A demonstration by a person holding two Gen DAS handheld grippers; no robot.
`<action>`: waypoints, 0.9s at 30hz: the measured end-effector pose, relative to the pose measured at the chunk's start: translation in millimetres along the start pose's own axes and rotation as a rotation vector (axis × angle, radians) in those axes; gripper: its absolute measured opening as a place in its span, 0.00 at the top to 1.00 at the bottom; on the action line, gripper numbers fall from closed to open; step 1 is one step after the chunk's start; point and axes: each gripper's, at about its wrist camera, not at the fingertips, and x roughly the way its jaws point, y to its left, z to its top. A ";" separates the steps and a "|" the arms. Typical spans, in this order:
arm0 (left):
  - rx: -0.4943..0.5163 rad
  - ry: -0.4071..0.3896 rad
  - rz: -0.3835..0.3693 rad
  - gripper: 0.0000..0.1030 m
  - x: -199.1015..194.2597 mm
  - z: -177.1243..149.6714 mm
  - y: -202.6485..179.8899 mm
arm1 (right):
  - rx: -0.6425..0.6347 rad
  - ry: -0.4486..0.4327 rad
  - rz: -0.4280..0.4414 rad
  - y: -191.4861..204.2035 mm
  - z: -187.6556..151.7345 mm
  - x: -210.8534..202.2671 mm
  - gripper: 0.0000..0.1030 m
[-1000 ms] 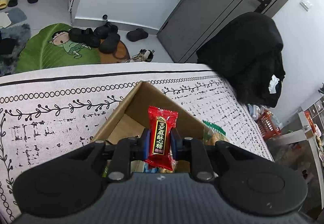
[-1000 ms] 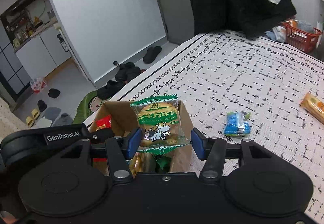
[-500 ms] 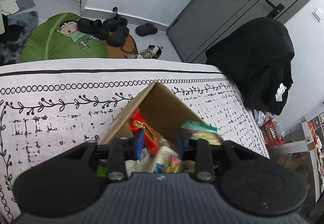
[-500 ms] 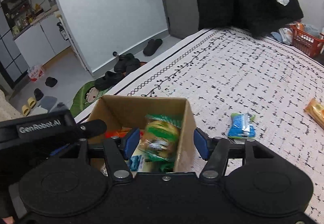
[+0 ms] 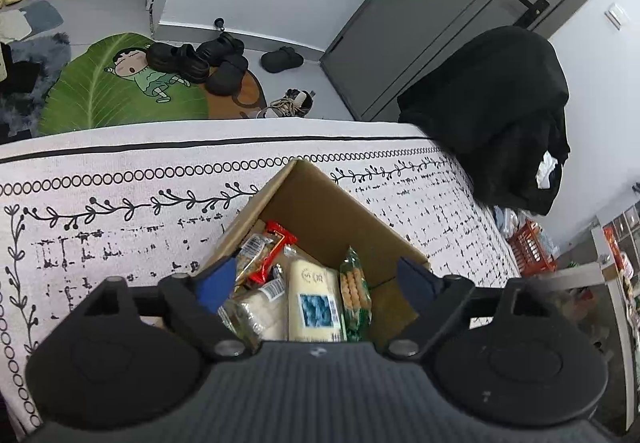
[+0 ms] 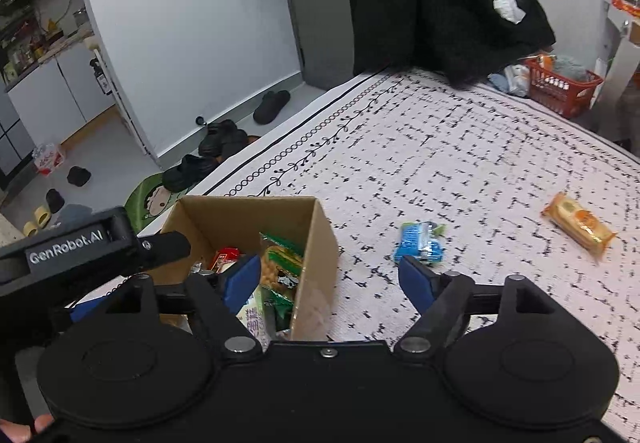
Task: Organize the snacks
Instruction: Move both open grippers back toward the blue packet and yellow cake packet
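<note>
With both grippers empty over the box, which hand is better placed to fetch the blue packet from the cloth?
Right. The blue packet lies just beyond the right gripper, outside the box; the left gripper hangs over the box.

One open brown cardboard box [image 6: 312,243] stands on the bed. Two wrapped snacks lie outside it: one blue packet [image 6: 420,245] and one orange packet [image 6: 580,229]. Inside, at least five packets show; the exact number cannot be told.
</note>
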 end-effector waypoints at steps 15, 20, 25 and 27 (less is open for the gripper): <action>0.128 -0.023 -0.007 0.00 -26.7 -13.8 -22.3 | 0.054 -0.057 -0.064 -34.7 -3.0 -45.9 0.15; 0.162 -0.040 -0.029 0.00 -33.8 -17.9 -30.9 | 0.079 -0.076 -0.073 -51.2 -6.6 -58.1 0.10; 0.198 -0.058 -0.045 0.00 -38.8 -23.6 -41.9 | 0.103 -0.094 -0.093 -70.2 -9.8 -65.1 0.07; 0.211 -0.066 -0.047 0.00 -40.5 -25.7 -45.9 | 0.111 -0.099 -0.096 -78.4 -11.6 -66.4 0.07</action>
